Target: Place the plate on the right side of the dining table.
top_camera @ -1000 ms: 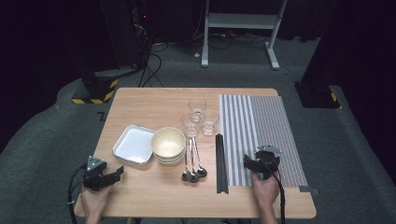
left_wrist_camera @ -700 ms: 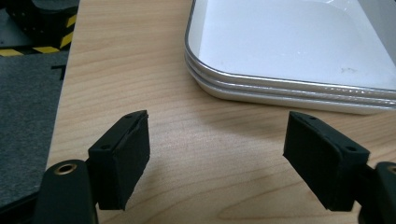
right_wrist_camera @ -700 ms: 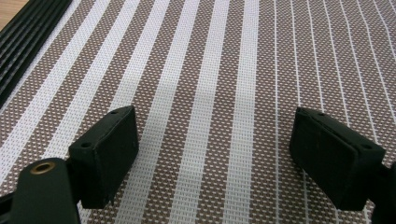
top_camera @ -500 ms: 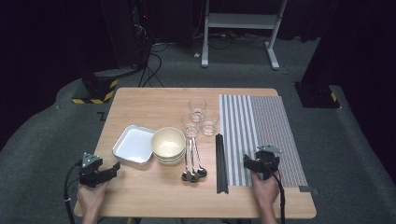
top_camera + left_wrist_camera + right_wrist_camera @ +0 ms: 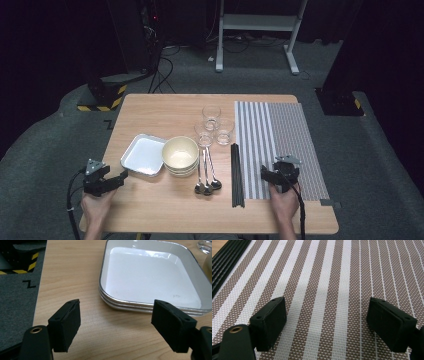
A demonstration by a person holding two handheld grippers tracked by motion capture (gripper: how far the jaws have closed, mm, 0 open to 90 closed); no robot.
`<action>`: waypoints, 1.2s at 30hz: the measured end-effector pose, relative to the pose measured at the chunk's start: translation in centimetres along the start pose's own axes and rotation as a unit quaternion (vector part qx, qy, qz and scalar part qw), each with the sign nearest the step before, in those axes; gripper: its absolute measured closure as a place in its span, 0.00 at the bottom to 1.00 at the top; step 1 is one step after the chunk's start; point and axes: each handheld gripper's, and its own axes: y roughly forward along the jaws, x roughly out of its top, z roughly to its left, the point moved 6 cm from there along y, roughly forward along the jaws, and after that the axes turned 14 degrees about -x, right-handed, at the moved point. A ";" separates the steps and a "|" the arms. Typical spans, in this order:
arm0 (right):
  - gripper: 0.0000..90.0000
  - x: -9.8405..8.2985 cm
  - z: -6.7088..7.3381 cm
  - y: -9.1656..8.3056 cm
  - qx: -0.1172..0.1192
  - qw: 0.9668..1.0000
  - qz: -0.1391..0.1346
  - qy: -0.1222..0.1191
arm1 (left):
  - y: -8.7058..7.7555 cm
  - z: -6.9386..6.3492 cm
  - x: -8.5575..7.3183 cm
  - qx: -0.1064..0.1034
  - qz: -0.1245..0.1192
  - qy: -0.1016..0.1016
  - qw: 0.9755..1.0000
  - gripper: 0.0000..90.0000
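Trays (image 5: 152, 282), stacked, sat just ahead of the gaping, empty left claw (image 5: 120, 322), bare desk (image 5: 75, 277) between; right claw (image 5: 332, 325) gaped empty over the striped mat (image 5: 324, 277).

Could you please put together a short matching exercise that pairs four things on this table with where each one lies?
Things:
1. white tray
2. spoons
3. black chopsticks
4. left gripper

Places:
A. along the left edge of the striped mat
B. at the table's near left edge, jaws open toward the tray
C. just left of the stacked bowls
D. between the bowls and the chopsticks, handles pointing toward the glasses

Pairs: 1-C, 2-D, 3-A, 4-B
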 end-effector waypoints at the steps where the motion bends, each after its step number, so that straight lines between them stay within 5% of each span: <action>1: 0.18 0.0 0.0 0.0 0.000 1.000 0.000 0.000 | 0.0 0.0 0.1 0.000 -0.001 0.002 1.000 0.26; 17: 0.19 0.0 0.0 0.0 0.001 1.000 -0.001 -0.002 | 0.2 0.6 2.1 -0.015 -0.013 -0.013 1.000 0.27; 36: 0.19 0.0 0.0 0.0 0.001 1.000 -0.001 -0.002 | 2.3 1.4 4.4 -0.036 -0.005 0.000 0.999 0.35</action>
